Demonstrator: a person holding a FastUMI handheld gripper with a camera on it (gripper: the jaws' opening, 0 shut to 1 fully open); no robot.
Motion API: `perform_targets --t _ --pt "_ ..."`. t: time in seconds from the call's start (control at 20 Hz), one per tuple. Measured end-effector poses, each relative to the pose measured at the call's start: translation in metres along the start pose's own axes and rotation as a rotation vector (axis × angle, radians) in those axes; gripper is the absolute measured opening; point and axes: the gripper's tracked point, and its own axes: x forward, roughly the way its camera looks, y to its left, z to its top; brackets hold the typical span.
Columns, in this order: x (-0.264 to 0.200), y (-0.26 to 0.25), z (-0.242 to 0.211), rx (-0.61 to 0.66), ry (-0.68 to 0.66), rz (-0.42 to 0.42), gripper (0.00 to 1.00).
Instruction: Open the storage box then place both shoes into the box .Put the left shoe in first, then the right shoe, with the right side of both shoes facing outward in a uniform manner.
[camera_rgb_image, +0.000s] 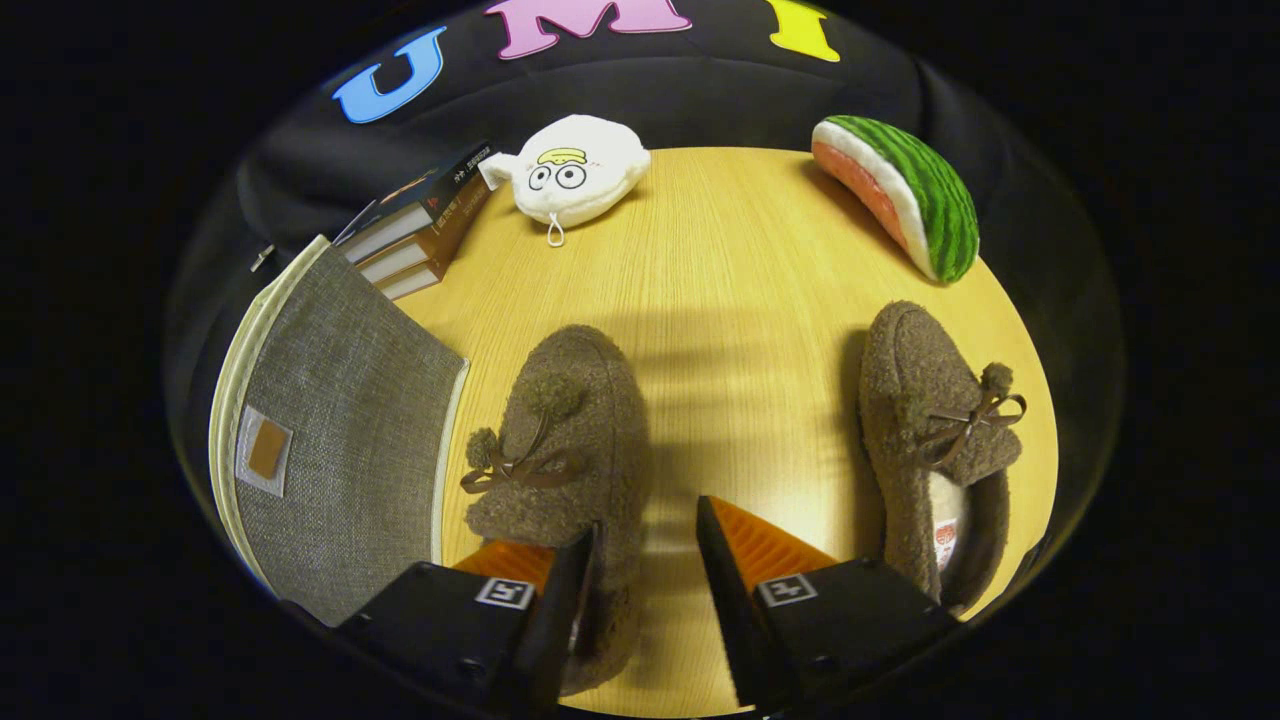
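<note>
Two brown fuzzy slippers with pom-pom bows lie on the round wooden table (740, 300). The left shoe (565, 440) lies partly under my left finger, its right edge reaching into the gap between the fingers. The right shoe (935, 440) lies beyond and to the right of my right finger, its opening toward me. A grey fabric storage box (340, 440) with its lid shut stands left of the left shoe. My gripper (648, 530) hovers open above the table, with nothing pressed between its fingers.
A stack of books (425, 230) sits behind the box. A white plush toy (575, 175) lies at the far side of the table, and a watermelon-slice plush (900, 195) at the far right. Bare wood stretches between the shoes.
</note>
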Motion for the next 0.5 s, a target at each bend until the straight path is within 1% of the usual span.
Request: perform_targets --t 0.05,0.1,0.15,0.2,0.25,0.3,0.35,0.4,0.5 --pt "0.0012 0.0037 -0.0007 0.004 0.007 0.008 0.58" --pt "0.0027 0.0089 -0.0031 0.016 0.020 0.018 0.46" --pt "0.0035 0.0084 -0.0044 0.031 0.033 0.008 0.37" --pt "0.0046 0.0087 -0.0039 0.050 0.046 0.006 0.25" --pt "0.0040 0.0105 -0.0049 0.075 0.057 0.009 0.25" --pt "0.0052 0.0098 -0.0031 0.091 0.063 0.008 0.16" --pt "0.0050 0.0091 -0.0031 0.098 0.062 0.010 0.15" --pt "0.0036 0.0094 -0.0029 0.092 0.060 0.013 0.06" --pt "-0.0041 0.0115 -0.0035 0.086 0.062 0.022 0.05"
